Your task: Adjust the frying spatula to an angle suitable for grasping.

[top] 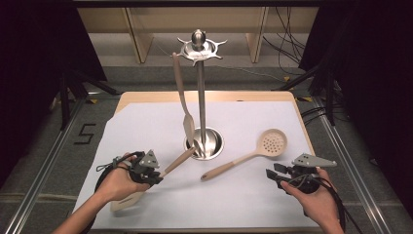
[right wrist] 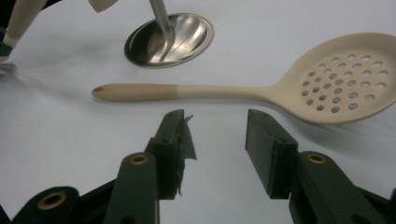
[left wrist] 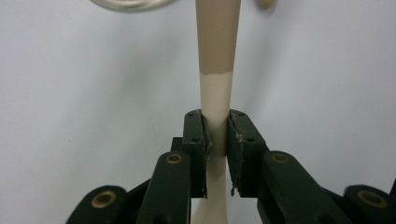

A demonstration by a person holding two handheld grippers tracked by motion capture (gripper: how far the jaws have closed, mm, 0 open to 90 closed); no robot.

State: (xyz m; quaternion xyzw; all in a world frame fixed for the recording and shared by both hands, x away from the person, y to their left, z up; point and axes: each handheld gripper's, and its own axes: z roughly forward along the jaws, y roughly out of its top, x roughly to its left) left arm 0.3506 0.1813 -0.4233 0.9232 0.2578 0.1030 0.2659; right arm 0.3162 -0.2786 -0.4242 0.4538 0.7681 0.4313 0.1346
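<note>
L gripper (top: 155, 176) fingers clenched on spatula (left wrist: 215, 100) handle; R gripper (right wrist: 218, 140) fingers released, prob. near skimmer (right wrist: 261, 86).

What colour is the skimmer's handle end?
Darker tan, against the cream of the rest of the skimmer; the right gripper view shows it best.

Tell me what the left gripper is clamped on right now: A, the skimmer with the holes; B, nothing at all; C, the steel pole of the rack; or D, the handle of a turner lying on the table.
D: in the left gripper view the left gripper has its jaws closed on the pale handle of the turner, while the skimmer lies free on the table and the pole stands apart.
</note>
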